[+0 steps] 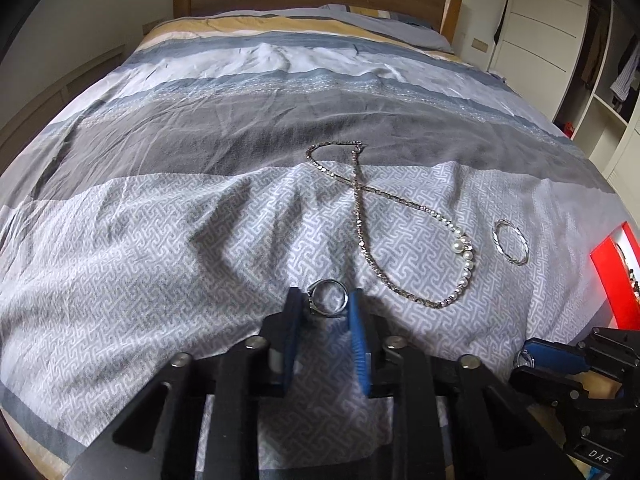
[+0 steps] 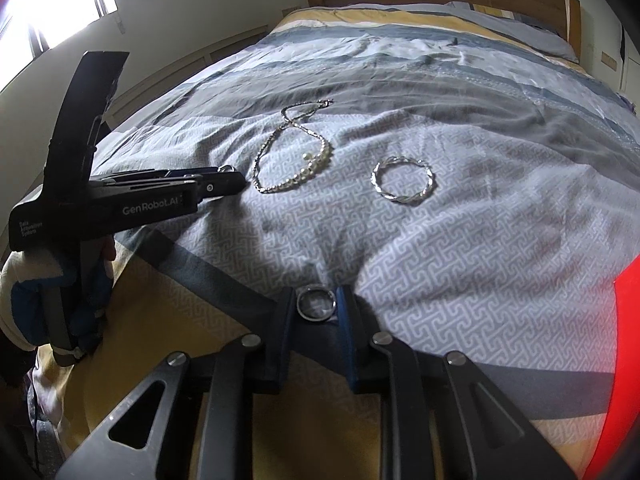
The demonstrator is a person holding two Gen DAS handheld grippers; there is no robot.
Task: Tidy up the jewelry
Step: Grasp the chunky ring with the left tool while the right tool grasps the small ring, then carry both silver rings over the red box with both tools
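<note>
Rings (image 1: 328, 298) (image 2: 316, 303) pinched in both hand-held grippers (image 1: 325, 300) (image 2: 315, 304), probably for boxing; necklace (image 1: 400, 216) left on bed (image 1: 200, 208).

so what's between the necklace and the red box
The twisted bangle lies on the duvet between the necklace and the red box, apart from both. The left wrist view shows it.

Both tools, left (image 1: 327, 304) and right (image 2: 316, 304), angle downward, each clamped.
</note>
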